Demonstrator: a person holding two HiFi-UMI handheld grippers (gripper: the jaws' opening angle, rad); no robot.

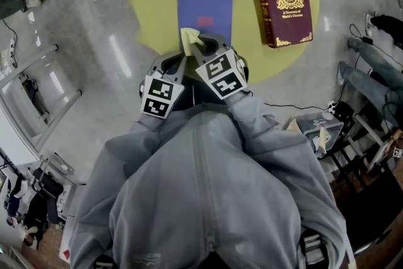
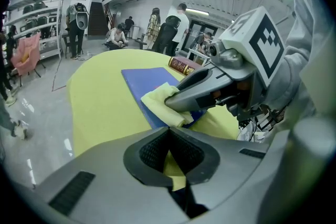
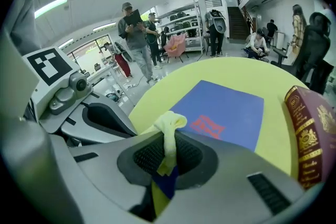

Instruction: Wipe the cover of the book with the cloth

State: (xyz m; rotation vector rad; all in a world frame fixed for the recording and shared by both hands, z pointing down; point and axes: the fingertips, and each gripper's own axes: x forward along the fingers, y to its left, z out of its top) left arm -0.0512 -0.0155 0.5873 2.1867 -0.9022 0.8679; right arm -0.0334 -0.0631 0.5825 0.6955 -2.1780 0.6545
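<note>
Blue book (image 1: 204, 3) with red print, pale yellow cloth (image 1: 188, 40), yellow table (image 1: 157, 3), maroon-and-gold volume (image 1: 283, 9)

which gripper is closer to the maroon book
Right. The right gripper, holding the cloth, is at the blue book's near edge, left of the maroon book; the left gripper sits farther left, beyond it.

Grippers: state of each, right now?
Left gripper: closed, empty.
Right gripper: closed on the cloth.
</note>
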